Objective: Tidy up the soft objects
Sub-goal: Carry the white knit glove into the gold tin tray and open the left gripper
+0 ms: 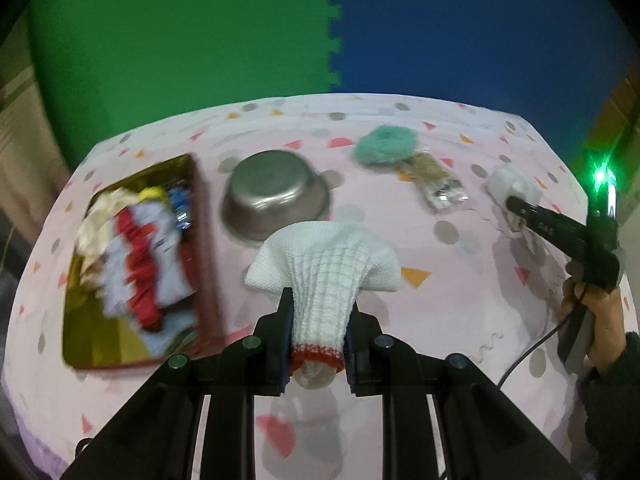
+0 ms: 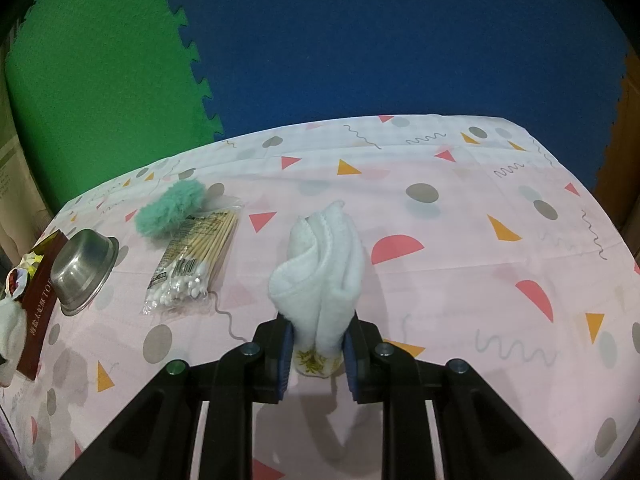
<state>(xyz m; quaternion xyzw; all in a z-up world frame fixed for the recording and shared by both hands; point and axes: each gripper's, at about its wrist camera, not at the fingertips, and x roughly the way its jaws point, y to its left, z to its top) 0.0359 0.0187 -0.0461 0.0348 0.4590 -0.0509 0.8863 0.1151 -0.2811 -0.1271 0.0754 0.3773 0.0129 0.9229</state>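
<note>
My left gripper (image 1: 318, 354) is shut on a white knit glove (image 1: 326, 268) with a red cuff and holds it above the table, right of the red tin box (image 1: 208, 248). The box holds several soft cloths and gloves (image 1: 136, 256). My right gripper (image 2: 318, 354) is shut on a folded white towel (image 2: 320, 264); it also shows in the left wrist view (image 1: 516, 204) at the right. A fluffy teal scrunchie (image 1: 386, 144) (image 2: 170, 212) lies at the back of the table.
An upturned steel bowl (image 1: 276, 198) (image 2: 84, 270) sits between the box and the scrunchie. A bag of cotton swabs (image 2: 192, 264) (image 1: 434, 180) lies next to the scrunchie. The table has a pink patterned cloth (image 2: 480, 260). Green and blue foam mats stand behind.
</note>
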